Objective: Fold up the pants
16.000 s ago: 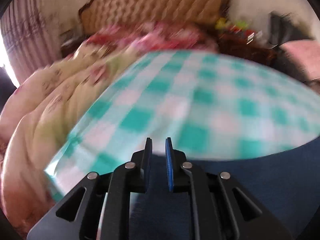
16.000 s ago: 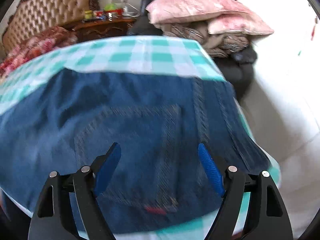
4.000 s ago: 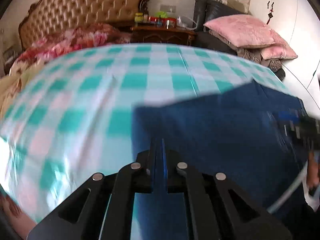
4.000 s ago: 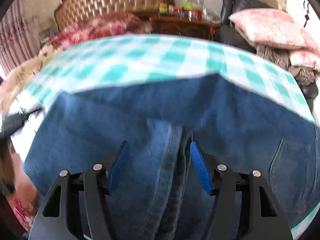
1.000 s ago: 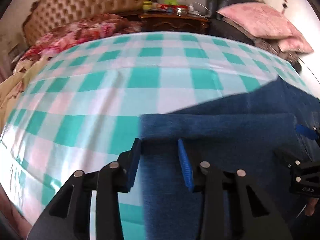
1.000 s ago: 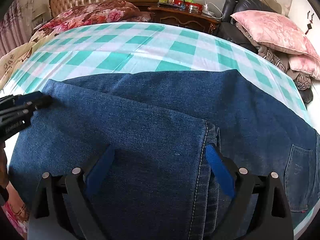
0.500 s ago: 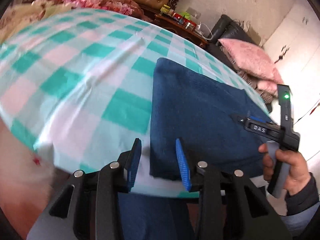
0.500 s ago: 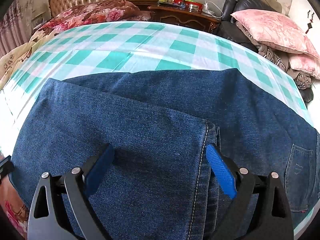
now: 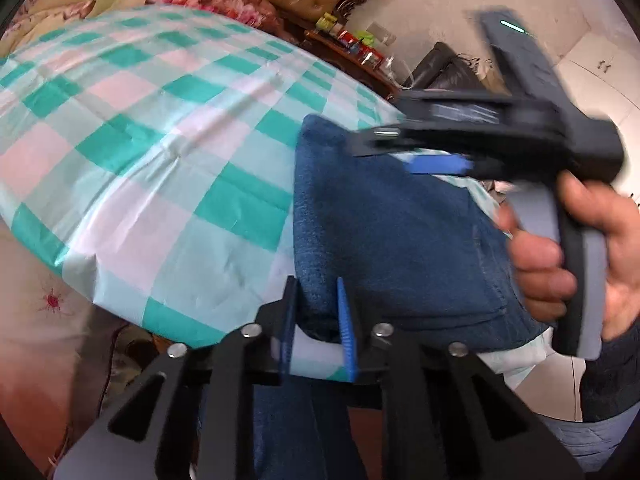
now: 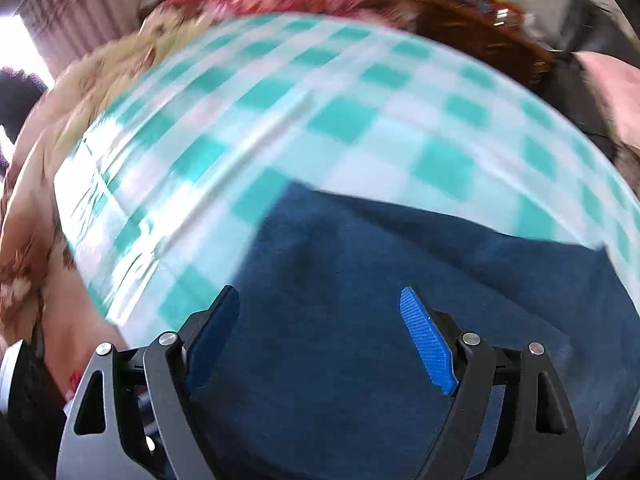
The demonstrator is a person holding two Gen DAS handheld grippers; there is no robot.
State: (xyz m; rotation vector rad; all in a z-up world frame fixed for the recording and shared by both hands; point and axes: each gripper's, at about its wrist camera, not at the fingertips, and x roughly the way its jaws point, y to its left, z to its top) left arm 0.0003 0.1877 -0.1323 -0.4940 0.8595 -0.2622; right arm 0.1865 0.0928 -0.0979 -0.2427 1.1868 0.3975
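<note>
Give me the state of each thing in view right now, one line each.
jeans: folded into a compact stack, lying at the near edge of the bed.
left gripper: open, fingers straddling the stack's near corner.
right gripper: open wide, above the denim, view blurred.
checked sheet: spread over the bed, lightly creased.
right hand: gripping the right gripper's handle.
</note>
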